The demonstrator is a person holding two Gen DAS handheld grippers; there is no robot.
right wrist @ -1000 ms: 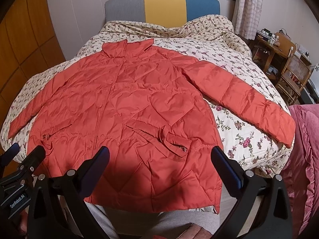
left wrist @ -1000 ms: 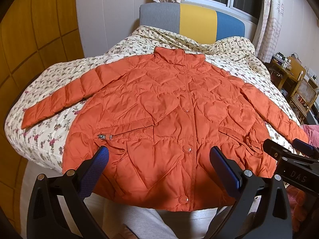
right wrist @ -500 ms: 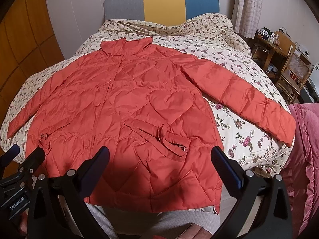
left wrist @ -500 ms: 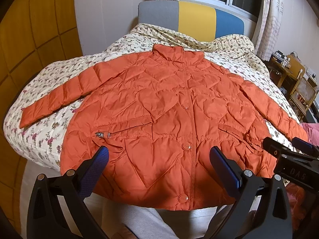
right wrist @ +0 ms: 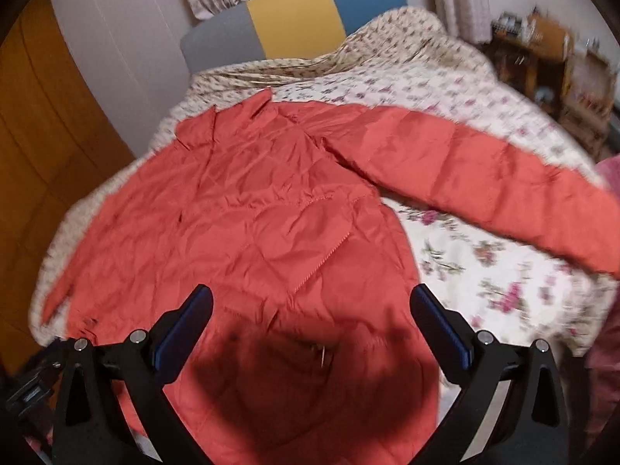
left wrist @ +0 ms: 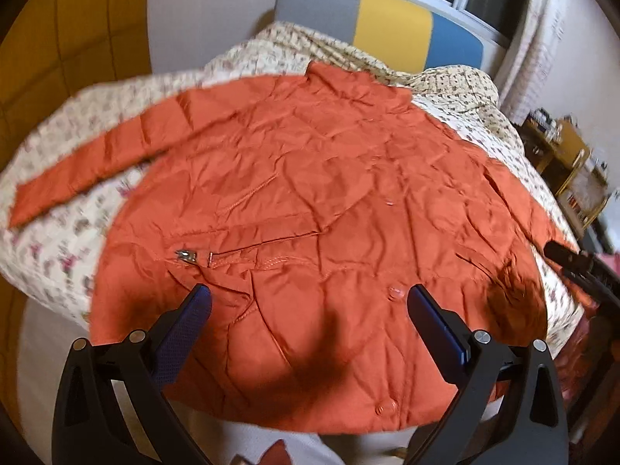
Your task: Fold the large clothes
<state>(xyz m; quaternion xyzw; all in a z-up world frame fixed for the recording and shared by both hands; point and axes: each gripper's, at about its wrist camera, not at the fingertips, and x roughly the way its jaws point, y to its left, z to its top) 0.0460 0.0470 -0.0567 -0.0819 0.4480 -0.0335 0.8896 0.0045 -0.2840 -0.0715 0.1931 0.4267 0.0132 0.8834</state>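
An orange quilted jacket lies flat, front up, on a floral bedspread, collar toward the headboard, both sleeves spread out. It also shows in the right wrist view, with its right sleeve stretched across the bed. My left gripper is open and empty, hovering over the jacket's lower front near the zip pocket. My right gripper is open and empty above the jacket's lower right part. Both cast dark shadows on the cloth.
The floral bedspread covers the bed, with a grey, yellow and blue headboard behind. Wooden panels stand at the left. A wooden table and chairs stand at the right. A pink cloth lies by the bed's right edge.
Both grippers have moved forward and lower over the jacket, which now looks larger. The right view has swung toward the right sleeve. Both grippers stay open.
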